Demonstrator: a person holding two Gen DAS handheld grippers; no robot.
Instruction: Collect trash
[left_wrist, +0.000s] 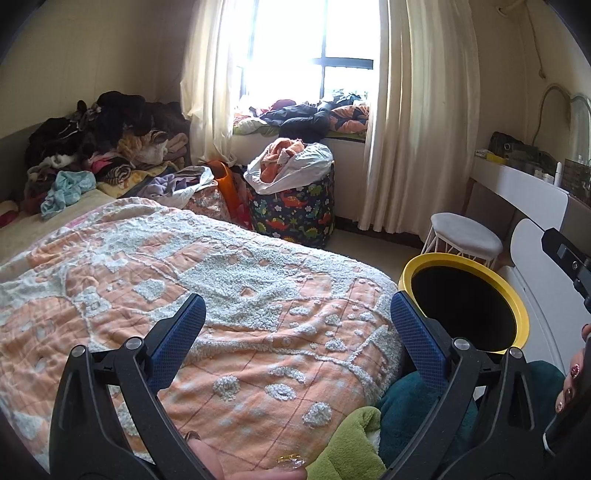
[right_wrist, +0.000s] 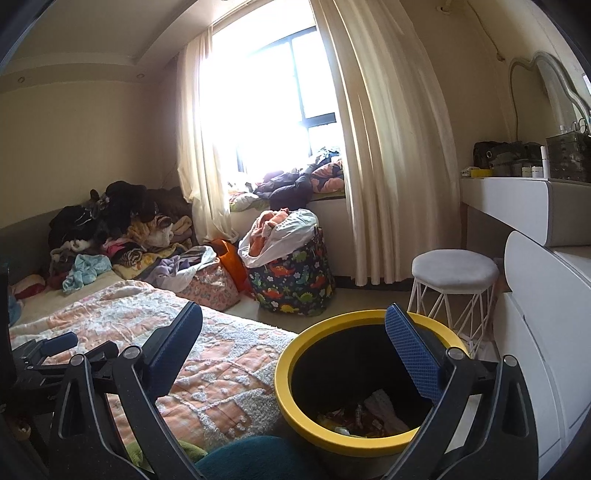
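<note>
A round trash bin with a yellow rim (right_wrist: 291, 352) stands on the floor beside the bed; several wrappers and paper scraps (right_wrist: 365, 413) lie in its bottom. It also shows in the left wrist view (left_wrist: 517, 306). My right gripper (right_wrist: 291, 332) is open and empty, its right finger over the bin's mouth. My left gripper (left_wrist: 295, 314) is open and empty above the peach and white quilt (left_wrist: 221, 295). A small shiny wrapper (left_wrist: 290, 459) lies at the quilt's near edge, below the left gripper.
A dinosaur-print basket (right_wrist: 291, 277) full of clothes stands by the window. A white stool (right_wrist: 454, 273) and a white dresser (right_wrist: 535, 332) stand right of the bin. Clothes are piled at the bed's far end (left_wrist: 92, 147). Green and teal plush items (left_wrist: 369, 424) lie at the bed's near corner.
</note>
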